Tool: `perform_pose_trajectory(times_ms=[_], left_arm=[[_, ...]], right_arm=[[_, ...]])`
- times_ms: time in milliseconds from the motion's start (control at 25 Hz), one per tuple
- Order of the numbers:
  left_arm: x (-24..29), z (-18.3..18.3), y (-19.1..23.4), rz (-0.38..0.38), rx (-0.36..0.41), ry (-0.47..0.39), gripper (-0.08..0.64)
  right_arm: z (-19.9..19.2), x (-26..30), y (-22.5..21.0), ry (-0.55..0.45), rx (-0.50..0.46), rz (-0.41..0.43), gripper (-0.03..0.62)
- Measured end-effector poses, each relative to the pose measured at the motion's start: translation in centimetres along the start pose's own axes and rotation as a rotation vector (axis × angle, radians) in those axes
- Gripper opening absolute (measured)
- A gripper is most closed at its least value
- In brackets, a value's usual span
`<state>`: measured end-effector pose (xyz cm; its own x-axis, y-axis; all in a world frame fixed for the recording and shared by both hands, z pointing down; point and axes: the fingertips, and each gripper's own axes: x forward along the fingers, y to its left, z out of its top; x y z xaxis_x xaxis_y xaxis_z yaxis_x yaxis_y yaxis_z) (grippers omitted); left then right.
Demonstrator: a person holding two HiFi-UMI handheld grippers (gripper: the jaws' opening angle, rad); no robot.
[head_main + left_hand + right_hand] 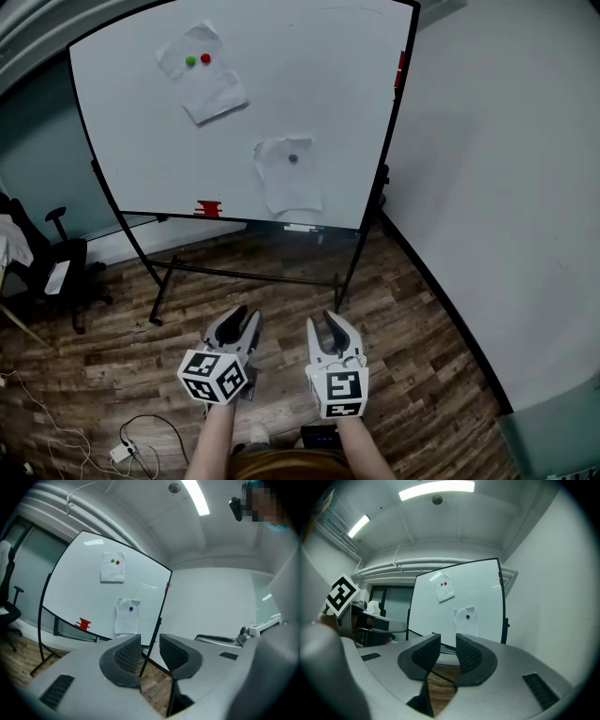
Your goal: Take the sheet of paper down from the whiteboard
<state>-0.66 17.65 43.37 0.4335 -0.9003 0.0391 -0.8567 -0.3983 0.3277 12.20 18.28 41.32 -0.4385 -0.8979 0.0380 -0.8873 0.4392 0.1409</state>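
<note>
A whiteboard (309,84) on a wheeled stand faces me a few steps away. A crumpled sheet of paper (211,89) hangs at its upper left under a green magnet (190,61) and a red magnet (205,58). A second sheet (291,183) hangs lower right under one dark blue magnet (292,158). My left gripper (242,321) and right gripper (326,324) are held side by side low over the floor, well short of the board, both open and empty. Both sheets show in the left gripper view (113,568) (127,616) and the right gripper view (444,588) (466,619).
A red object (208,208) rests on the board's tray. The stand's black legs (244,277) spread over the wood floor. An office chair (56,267) stands at the left, cables and a plug (122,452) lie near my feet, and a white wall (506,187) runs along the right.
</note>
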Motion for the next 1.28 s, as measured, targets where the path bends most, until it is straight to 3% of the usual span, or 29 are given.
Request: perform_pose_trajectory(times_ms=[160,520,840,1280], left_arm=[[-0.4,-0.3,-0.6,0.040,0.051,-0.010,0.132],[4.0,-0.8,2.0,0.057,-0.007,-0.045,0.132],[16.8,2.6,10.5,0.025,-0.006,-0.043,0.132],[33.8,9.5,23.4,-0.041,0.005,-0.023,0.132]], right_arm=[[-0.4,-0.4,-1.0,-0.014,0.009,0.006,0.132],[-1.8,4.7,-2.0,0.008,0.010,0.073,0.135],[-1.9,19.3,-5.9,0.010,0.000,0.057,0.135],[0.2,40.1,-10.8,0.016,-0.031,-0.045,0.137]])
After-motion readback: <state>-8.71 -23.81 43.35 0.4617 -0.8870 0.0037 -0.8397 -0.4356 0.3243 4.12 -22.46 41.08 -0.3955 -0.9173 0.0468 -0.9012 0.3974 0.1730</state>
